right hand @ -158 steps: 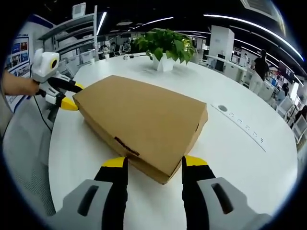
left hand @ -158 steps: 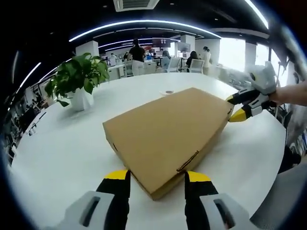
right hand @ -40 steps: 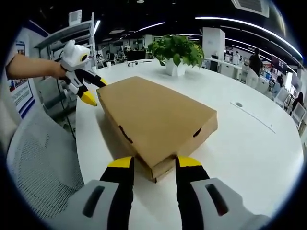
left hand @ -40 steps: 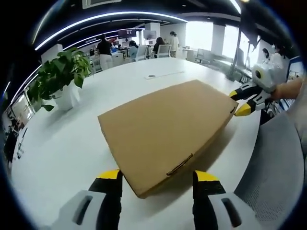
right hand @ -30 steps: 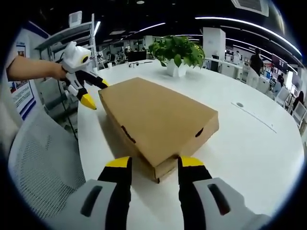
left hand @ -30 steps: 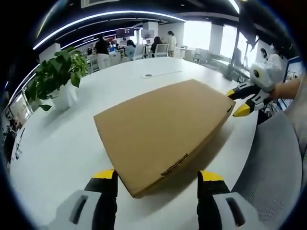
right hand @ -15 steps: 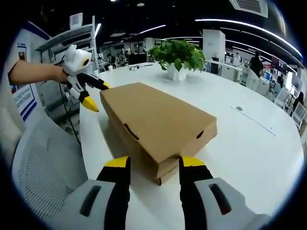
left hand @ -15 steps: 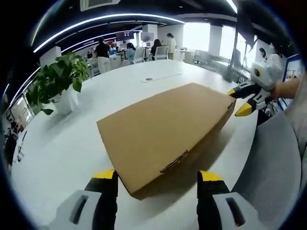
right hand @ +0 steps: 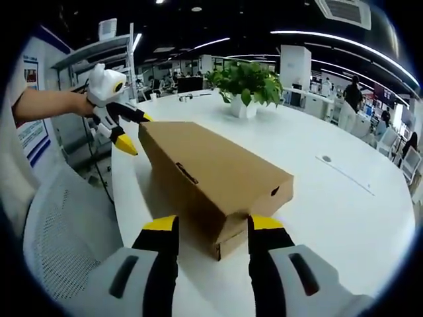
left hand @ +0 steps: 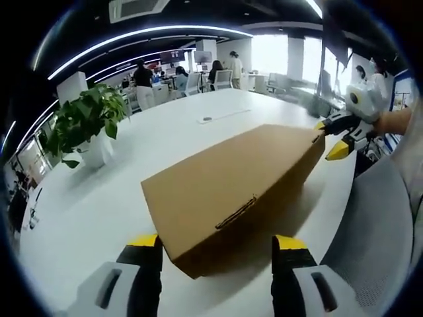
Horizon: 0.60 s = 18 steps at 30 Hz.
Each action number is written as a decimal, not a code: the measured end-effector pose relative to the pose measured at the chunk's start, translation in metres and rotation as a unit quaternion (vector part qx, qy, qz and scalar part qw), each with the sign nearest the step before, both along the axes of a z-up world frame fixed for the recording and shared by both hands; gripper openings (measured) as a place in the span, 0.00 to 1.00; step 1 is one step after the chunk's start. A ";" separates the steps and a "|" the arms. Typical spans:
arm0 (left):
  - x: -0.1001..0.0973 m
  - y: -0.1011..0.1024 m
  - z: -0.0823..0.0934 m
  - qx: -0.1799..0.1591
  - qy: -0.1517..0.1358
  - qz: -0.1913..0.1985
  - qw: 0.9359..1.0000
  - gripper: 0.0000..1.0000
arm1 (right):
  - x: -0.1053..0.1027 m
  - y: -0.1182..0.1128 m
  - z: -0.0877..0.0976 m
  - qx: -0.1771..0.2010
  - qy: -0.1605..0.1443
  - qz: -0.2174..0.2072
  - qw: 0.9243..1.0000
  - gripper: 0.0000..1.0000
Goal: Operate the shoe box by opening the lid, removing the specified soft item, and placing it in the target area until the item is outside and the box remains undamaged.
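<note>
A: Left gripper (left hand: 215, 247)?
B: Jaws wide apart, straddling the shoe box (left hand: 231, 188) corner at 12 o'clock on the white desk (left hand: 99, 198), gripping nothing.
A: Right gripper (right hand: 210, 228)?
B: Jaws parted around the opposite corner, lid edge lifted.

Open office: white table (left hand: 99, 198), potted plant (right hand: 246, 82), ceiling light strips (left hand: 142, 34).
</note>
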<state>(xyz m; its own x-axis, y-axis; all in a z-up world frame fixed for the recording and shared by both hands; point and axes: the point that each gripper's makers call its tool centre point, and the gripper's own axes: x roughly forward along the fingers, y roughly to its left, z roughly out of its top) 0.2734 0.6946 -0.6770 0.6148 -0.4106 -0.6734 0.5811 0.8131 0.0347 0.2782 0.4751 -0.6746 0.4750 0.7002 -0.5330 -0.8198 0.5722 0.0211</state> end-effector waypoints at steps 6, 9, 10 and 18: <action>0.004 0.000 0.013 0.000 -0.015 0.000 1.000 0.67 | 0.002 0.000 0.013 0.006 -0.009 -0.001 1.000 0.39; 0.006 0.001 0.018 0.001 -0.020 -0.001 1.000 0.66 | 0.004 0.001 0.017 0.007 -0.013 0.000 1.000 0.39; 0.007 0.002 0.019 0.002 -0.022 -0.001 1.000 0.65 | 0.005 0.001 0.020 0.008 -0.015 0.000 1.000 0.39; 0.016 0.004 0.034 0.007 -0.040 -0.001 0.999 0.62 | 0.013 0.002 0.036 0.018 -0.022 -0.006 1.000 0.40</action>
<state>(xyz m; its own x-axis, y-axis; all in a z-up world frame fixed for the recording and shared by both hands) 0.2894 0.6986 -0.6428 0.6661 -0.4027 -0.6278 0.5774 0.8112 0.0923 0.2908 0.4770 -0.6388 0.5054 0.7128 -0.4863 -0.8139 0.5809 0.0056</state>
